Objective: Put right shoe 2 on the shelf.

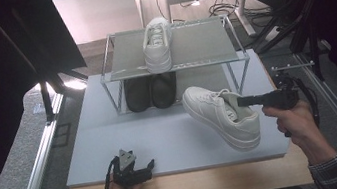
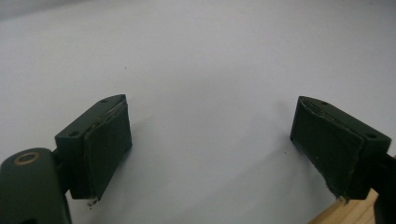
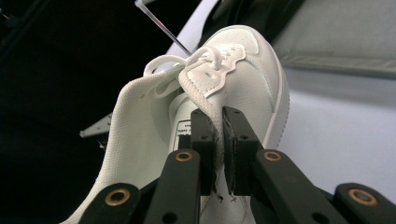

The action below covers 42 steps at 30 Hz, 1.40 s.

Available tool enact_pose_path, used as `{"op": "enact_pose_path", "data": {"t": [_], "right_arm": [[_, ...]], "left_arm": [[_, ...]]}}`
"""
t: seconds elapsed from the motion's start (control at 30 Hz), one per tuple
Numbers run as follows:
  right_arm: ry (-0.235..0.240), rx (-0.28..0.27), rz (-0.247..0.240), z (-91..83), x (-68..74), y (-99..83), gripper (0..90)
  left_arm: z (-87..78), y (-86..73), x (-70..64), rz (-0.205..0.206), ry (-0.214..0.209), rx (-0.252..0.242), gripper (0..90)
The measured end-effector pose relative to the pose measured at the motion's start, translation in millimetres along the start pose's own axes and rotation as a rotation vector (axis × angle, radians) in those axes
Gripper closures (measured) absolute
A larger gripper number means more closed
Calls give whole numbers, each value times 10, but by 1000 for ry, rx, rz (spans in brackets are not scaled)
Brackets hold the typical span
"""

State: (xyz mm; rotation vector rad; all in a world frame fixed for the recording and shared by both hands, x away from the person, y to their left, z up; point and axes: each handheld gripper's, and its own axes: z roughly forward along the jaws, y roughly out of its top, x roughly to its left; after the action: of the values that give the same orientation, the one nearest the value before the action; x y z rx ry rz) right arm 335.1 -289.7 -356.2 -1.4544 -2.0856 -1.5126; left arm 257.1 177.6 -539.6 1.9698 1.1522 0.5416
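Note:
A white sneaker hangs tilted above the grey mat, toe pointing to the far left. My right gripper is shut on the side wall of its opening; in the right gripper view the jaws pinch the collar of the white sneaker at my right gripper. A second white sneaker stands on the top shelf of the wire rack. My left gripper rests near the mat's front edge, and in the left gripper view my left gripper is open over bare mat.
A pair of black shoes sits under the rack on the lower level. The wooden table edge runs along the front. Metal rails flank the table on both sides, with cables and desk legs behind.

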Motion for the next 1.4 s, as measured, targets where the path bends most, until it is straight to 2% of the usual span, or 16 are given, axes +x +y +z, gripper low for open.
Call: {"op": "enact_pose_path", "data": {"t": [0.2,0.57,0.7,0.87,1.23,1.4], "right_arm": [[28,-24,18,-67,48,96,838],[44,-50,12,-155,188,259,838],[77,-57,27,-194,233,342,838],[96,-68,25,-233,309,436,839],[94,-109,18,-292,438,646,841],[76,-132,10,-293,474,759,840]], "left_arm": [[-1,0,1,1,1,1,123],[-3,1,3,2,0,5,123],[-1,1,3,2,-1,3,123],[-2,1,3,2,0,4,123],[-2,1,3,3,-1,3,123],[-3,0,2,1,-2,4,123]]}}
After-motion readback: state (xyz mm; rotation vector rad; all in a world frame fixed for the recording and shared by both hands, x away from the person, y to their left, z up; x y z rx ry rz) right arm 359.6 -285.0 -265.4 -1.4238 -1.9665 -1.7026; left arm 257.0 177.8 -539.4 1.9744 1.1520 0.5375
